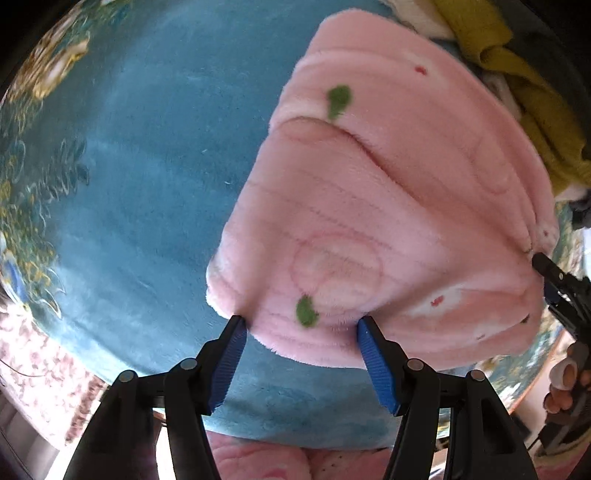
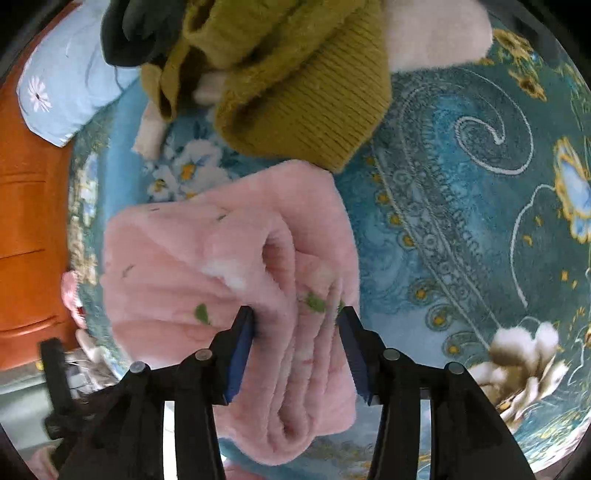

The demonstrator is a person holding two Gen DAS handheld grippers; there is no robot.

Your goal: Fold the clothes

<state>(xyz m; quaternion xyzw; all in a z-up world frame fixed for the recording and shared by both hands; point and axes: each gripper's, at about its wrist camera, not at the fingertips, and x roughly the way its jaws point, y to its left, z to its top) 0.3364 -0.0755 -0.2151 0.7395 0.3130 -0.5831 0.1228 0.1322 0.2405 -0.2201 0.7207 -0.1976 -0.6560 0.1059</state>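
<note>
A pink fleece garment (image 1: 388, 192) with green and red spots lies folded on the blue blanket (image 1: 155, 177). My left gripper (image 1: 302, 322) stands open at the garment's near edge, and the fabric reaches in between its blue pads (image 1: 229, 362). In the right wrist view the garment (image 2: 177, 266) is bunched into several layers. My right gripper (image 2: 295, 314) is shut on that thick bundle. The right gripper (image 1: 546, 267) also shows at the garment's right corner in the left wrist view, where the fabric gathers toward its tip.
A mustard knitted garment (image 2: 295, 92), a white fluffy item (image 2: 436, 33) and a dark item (image 2: 136, 29) are piled just beyond the pink one. A pale blue pillow (image 2: 62, 96) lies at the back left beside orange wooden furniture (image 2: 26, 221). A hand (image 1: 565, 384) holds the right gripper's handle.
</note>
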